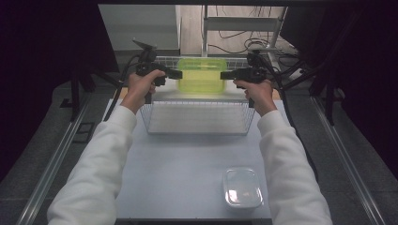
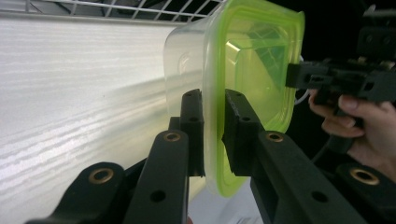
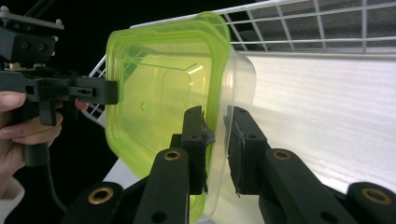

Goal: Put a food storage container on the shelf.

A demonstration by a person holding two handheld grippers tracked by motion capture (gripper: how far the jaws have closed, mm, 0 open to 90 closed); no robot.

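Spreading under everything is the pale grey counter (image 1: 187,159), and the white wire basket (image 1: 197,117) at its far half serves as the landmark. Held above the basket's far side is the clear plastic tub with a yellow-green lid (image 1: 202,75), lifted off any surface and pinched from both ends. The left gripper (image 1: 174,73) has its jaws clamped on the lid's rim at one short end, and the right gripper (image 1: 227,74) bites the opposite rim the same way. It looks empty, so I judge it light; the thin walls should flex and the smooth plastic could slip, so the stiffer rim is the best hold, squeezed evenly. Nearer than the basket, toward the right, sits a small clear lidded container (image 1: 242,187).
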